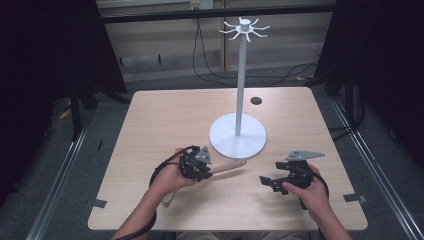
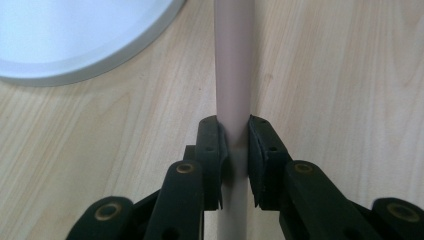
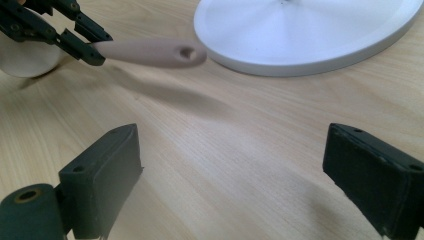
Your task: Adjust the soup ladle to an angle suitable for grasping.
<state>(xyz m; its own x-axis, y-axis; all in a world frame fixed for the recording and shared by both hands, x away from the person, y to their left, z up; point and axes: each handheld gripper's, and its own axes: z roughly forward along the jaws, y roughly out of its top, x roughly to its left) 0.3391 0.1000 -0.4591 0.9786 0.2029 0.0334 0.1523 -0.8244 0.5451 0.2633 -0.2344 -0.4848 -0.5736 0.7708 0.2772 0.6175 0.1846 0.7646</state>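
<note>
Left gripper view: the left hand-held gripper (image 2: 234, 145) pinches a pinkish handle (image 2: 232, 70), whose far end is cut off at the frame's top and whose head I can't make out. It lies above the desk (image 1: 165, 120) beside the stand (image 1: 238, 136). The right hand-held gripper (image 3: 235, 175) is spread, holding nothing.

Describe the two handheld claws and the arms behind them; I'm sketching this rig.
Both claws are black linkage frames. The left claw ends in flat rectangular pads with brass-coloured pivot pins. The right claw has the same blocky pads. Each carries a grey three-cornered plate and a black cable. Forearms bare, no sleeves.
</note>
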